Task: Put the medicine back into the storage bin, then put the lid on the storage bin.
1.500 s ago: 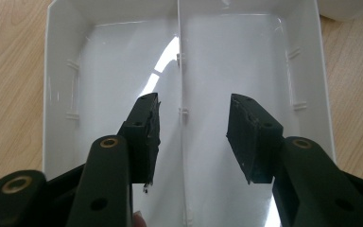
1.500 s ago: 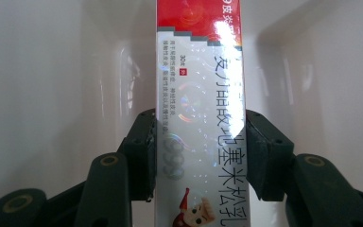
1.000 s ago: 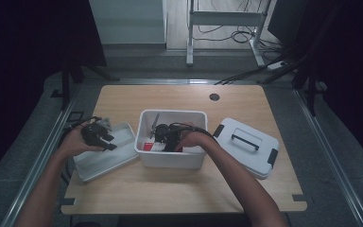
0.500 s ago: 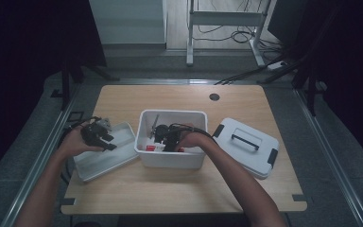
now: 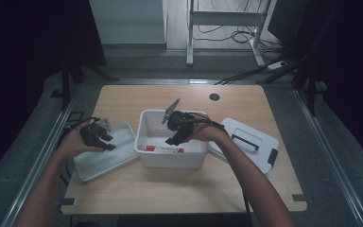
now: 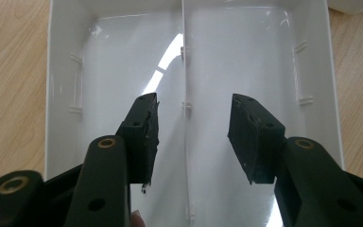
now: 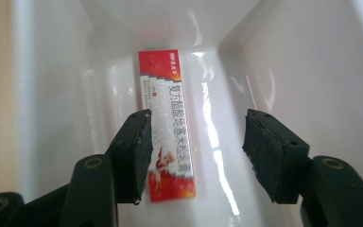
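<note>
High view: right hand-held gripper [image 5: 173,136] above white bin [image 5: 144,156], jaws apart and just opening, nothing between; red medicine box [image 5: 165,149] flat on bin floor, likely just released. Left hand-held gripper [image 5: 108,143] parked open over divided tray [image 5: 123,130], probably waiting. Right gripper view: printed box face [image 7: 168,123]; left gripper view: tray's middle rib [image 6: 185,104].

Overhead table [image 5: 123,194] view; two close tong-mounted views
</note>
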Action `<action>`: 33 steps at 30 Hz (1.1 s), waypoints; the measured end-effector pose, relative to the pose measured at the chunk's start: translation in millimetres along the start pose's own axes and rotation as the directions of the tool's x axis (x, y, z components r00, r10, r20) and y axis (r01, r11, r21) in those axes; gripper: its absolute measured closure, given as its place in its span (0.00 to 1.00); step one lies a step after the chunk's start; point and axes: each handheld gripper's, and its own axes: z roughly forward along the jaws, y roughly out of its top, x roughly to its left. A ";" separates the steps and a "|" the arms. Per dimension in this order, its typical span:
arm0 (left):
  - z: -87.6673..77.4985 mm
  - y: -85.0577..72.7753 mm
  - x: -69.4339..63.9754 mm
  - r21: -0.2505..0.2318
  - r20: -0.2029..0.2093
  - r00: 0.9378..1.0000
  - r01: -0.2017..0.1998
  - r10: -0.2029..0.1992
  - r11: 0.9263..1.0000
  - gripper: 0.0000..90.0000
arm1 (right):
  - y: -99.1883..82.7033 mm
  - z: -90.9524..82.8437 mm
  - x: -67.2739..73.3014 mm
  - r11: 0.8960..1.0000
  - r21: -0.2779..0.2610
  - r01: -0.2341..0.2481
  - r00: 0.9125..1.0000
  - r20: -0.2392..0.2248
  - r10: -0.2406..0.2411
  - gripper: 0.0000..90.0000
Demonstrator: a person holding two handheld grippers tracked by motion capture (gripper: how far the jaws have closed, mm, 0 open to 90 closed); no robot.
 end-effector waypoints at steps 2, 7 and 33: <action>-0.2 0.9 0.3 -0.001 -0.007 1.000 -0.005 0.005 1.000 0.59 | -3.9 -12.2 3.7 1.000 -0.027 -0.010 1.000 0.010 0.011 0.46; -0.4 4.9 -0.3 -0.002 -0.020 1.000 0.000 0.000 1.000 0.55 | -18.6 -42.4 19.5 0.993 -0.109 -0.042 0.999 0.026 0.045 0.45; 10.3 -2.4 -0.7 -0.001 -0.043 0.998 0.054 -0.054 0.999 0.47 | -90.5 -52.6 76.1 0.962 -0.265 -0.066 0.997 0.018 0.073 0.43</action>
